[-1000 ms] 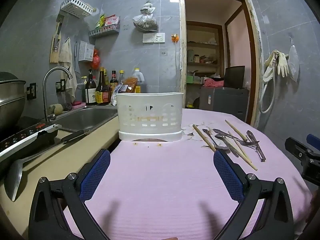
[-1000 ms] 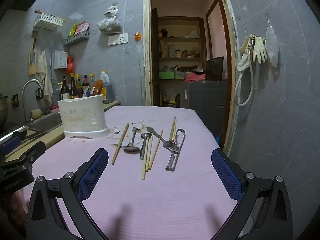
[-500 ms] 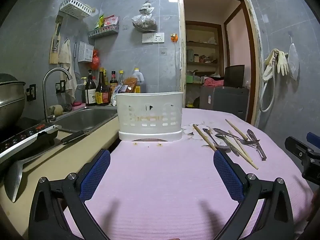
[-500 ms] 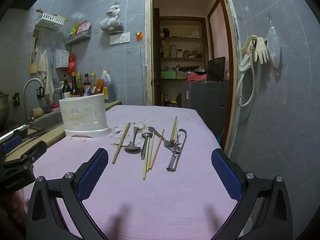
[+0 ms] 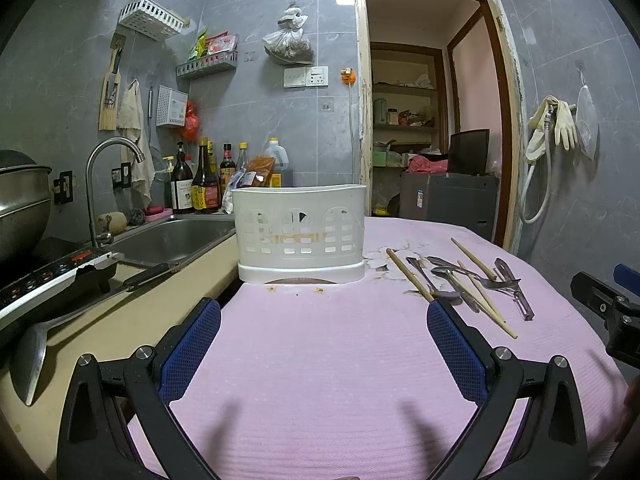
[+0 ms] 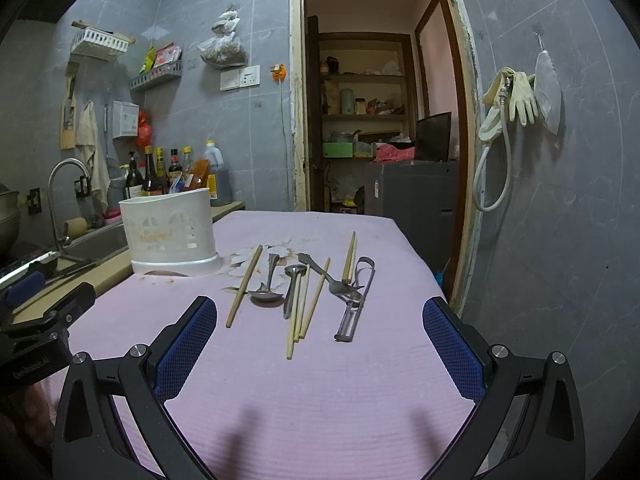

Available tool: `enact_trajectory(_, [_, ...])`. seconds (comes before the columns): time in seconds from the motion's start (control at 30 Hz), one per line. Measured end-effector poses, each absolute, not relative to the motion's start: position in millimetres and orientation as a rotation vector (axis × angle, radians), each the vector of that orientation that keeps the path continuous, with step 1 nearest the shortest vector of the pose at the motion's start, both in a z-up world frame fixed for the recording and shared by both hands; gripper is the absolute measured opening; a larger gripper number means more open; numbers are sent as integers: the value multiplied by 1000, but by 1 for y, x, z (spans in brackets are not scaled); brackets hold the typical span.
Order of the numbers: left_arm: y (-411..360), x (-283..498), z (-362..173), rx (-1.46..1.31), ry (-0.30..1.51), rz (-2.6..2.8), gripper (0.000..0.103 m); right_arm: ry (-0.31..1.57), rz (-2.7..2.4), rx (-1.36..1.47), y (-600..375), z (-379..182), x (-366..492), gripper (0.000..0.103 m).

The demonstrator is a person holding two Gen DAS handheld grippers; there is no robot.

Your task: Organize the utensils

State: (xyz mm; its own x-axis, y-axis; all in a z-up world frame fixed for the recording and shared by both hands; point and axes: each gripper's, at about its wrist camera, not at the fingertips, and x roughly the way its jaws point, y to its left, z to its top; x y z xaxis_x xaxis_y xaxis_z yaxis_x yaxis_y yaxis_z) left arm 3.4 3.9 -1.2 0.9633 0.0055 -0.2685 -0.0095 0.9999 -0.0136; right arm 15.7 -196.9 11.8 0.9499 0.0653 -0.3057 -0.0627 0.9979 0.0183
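Observation:
A white perforated utensil holder stands on the pink cloth at the table's far left. Right of it lie loose utensils: wooden chopsticks, metal spoons, a fork and a peeler. My left gripper is open above the bare cloth in front of the holder. My right gripper is open just short of the utensils' near ends. Neither holds anything.
A sink with a tap, a cooktop and a ladle line the counter on the left. Bottles stand behind the holder. The table's right edge runs close to a grey wall and a doorway.
Both grippers have crept slightly forward toward the holder and utensils. Nothing on the table has moved.

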Motion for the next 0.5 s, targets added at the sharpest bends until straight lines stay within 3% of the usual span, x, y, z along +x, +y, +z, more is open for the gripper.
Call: enact_trajectory(0.5, [8,2,0,-15,271,11,101,314,68,10,-198,11,16,103])
